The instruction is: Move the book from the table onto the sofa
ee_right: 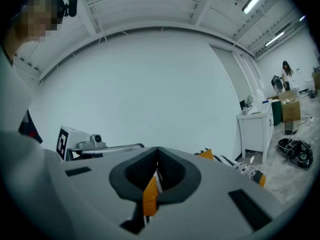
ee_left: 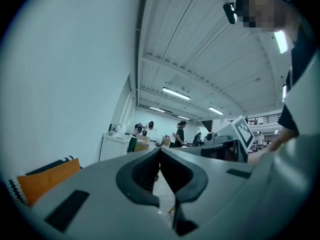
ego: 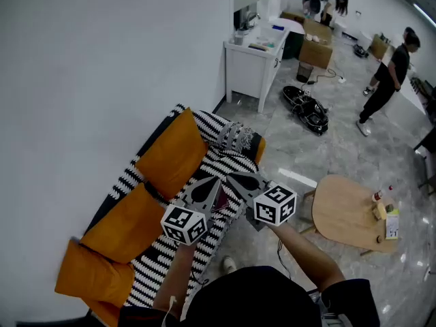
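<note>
The sofa (ego: 146,227) has orange cushions and a black-and-white zigzag throw and stands along the white wall at the left of the head view. My left gripper (ego: 216,180) and right gripper (ego: 230,177) hover side by side over its seat, both shut and empty. A dark red patch (ego: 223,205) shows between them on the seat; I cannot tell whether it is the book. In the left gripper view the left gripper (ee_left: 160,150) points level toward the room. In the right gripper view, orange cushion and zigzag cloth show behind the right gripper (ee_right: 158,150).
A round wooden table (ego: 344,213) with small bottles and a box stands at the right. A white cabinet (ego: 255,56) stands beyond the sofa's far end, with a black device (ego: 308,107) on the floor near it. People (ego: 388,80) are at the back.
</note>
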The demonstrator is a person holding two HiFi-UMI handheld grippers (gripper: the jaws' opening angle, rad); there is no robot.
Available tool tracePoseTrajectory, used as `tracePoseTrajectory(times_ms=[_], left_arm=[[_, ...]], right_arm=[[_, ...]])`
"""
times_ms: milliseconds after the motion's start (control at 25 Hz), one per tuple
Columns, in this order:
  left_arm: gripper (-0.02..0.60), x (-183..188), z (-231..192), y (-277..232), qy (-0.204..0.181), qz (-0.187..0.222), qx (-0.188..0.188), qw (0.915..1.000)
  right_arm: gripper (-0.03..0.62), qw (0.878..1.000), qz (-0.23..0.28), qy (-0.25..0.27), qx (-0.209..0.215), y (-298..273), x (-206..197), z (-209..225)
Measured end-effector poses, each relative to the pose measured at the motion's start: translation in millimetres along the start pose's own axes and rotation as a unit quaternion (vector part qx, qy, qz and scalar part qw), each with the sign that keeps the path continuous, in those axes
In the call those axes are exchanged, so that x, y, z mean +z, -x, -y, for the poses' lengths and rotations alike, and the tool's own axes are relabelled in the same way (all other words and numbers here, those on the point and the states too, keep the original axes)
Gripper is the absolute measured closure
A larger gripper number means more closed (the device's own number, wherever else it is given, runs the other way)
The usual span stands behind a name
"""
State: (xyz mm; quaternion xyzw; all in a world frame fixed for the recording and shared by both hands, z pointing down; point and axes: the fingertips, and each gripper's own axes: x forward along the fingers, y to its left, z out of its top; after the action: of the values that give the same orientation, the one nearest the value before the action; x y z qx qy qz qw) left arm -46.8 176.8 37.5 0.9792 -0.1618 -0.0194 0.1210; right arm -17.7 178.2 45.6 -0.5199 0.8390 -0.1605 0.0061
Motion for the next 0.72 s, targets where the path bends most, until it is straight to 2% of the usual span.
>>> tracePoseTrajectory(times_ms=[120, 240, 480, 720], left_arm=[[0.565, 11.5, 5.9, 2.8, -0.011, 0.005, 0.000, 0.9999], [0.565, 16.8, 12.6, 3.1, -0.006, 0.015, 0.005, 0.9999], [0.565, 11.8, 34.4, -2.2, 0.000, 0.014, 0.009, 0.9999], [0.565, 11.3, 67.8, -5.1, -0.011, 0.006, 0.020, 0.9997]], right_arm=[[0.577, 1.000, 0.010, 0.005, 0.002, 5.1, 10.9, -3.0], [0.577, 1.000, 0.014, 0.010, 0.009, 13.7, 16.2, -7.2], [0.577, 1.000, 0.012, 0.011, 0.014, 39.4, 11.7, -6.8], [0.577, 1.000, 0.015, 0.013, 0.024, 72.8, 17.6, -10.7]])
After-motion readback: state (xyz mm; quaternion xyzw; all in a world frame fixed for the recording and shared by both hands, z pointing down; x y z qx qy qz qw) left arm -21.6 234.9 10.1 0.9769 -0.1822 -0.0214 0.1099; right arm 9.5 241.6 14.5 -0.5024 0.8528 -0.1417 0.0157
